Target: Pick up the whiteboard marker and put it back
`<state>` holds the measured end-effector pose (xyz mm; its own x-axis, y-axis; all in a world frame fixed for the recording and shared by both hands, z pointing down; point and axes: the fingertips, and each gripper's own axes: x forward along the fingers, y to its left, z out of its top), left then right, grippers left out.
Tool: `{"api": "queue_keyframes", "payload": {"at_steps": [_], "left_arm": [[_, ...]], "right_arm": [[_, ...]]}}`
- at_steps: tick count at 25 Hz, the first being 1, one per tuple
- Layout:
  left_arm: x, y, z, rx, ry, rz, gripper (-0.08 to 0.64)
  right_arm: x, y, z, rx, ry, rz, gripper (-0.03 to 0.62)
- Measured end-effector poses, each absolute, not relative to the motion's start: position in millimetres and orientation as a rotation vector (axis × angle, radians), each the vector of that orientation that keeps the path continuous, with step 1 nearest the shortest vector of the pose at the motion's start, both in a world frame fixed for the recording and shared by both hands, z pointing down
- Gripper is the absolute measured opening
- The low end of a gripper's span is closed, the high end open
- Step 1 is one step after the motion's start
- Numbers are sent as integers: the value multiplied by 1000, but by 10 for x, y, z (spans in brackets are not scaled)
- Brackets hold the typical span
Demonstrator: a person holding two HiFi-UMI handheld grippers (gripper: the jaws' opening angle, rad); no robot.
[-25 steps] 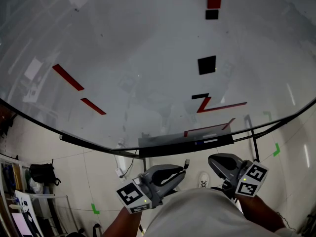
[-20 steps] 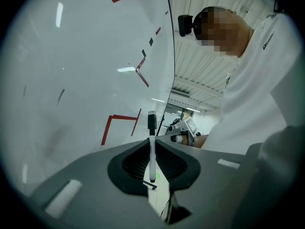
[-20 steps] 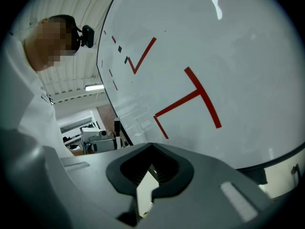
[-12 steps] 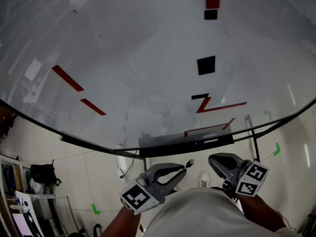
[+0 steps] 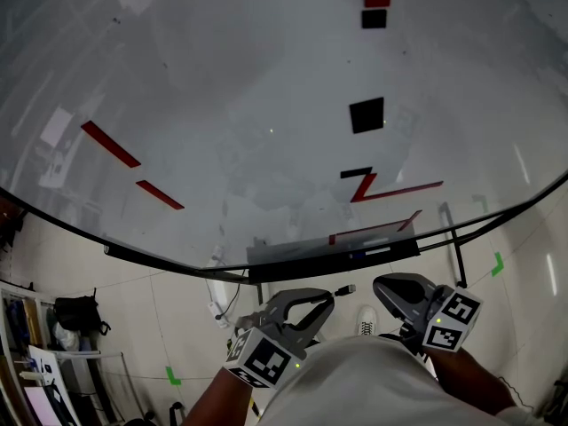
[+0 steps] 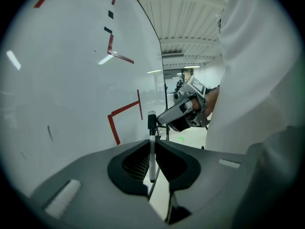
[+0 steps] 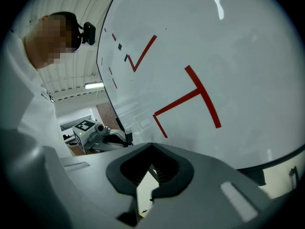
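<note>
The whiteboard marker (image 6: pixel 151 147), white with a black cap, stands upright between the jaws of my left gripper (image 6: pixel 152 144), which is shut on it. In the head view the left gripper (image 5: pixel 325 300) is held low in front of the person's body, and the marker's (image 5: pixel 346 288) dark end sticks out past the jaws toward the board's dark tray (image 5: pixel 337 260). My right gripper (image 5: pixel 382 285) hovers beside it on the right, below the tray. In its own view the right gripper (image 7: pixel 151 147) is shut with nothing in it.
The big whiteboard (image 5: pixel 222 105) fills the upper view, with red tape lines (image 5: pixel 395 191) and black squares (image 5: pixel 366 114) on it. Below lies a tiled floor with green tape marks (image 5: pixel 169 375), a black bag (image 5: pixel 75 311) at the left and the board's stand leg (image 5: pixel 457 256).
The left gripper has rolled, so its marker cube has swung down and right, and the marker's end has shifted slightly right. The right gripper has stayed still.
</note>
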<state>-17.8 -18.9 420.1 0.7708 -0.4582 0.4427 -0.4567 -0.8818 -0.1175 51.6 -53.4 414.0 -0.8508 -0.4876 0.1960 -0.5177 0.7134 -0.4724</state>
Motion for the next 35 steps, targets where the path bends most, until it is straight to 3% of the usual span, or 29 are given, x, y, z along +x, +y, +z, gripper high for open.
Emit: {"api": "queue_keyframes", "payload": {"at_steps": [35], "left_arm": [[-337, -338, 4851, -2396, 628, -1497, 55]], "right_arm": [[629, -473, 4149, 880, -2859, 815, 2]]}}
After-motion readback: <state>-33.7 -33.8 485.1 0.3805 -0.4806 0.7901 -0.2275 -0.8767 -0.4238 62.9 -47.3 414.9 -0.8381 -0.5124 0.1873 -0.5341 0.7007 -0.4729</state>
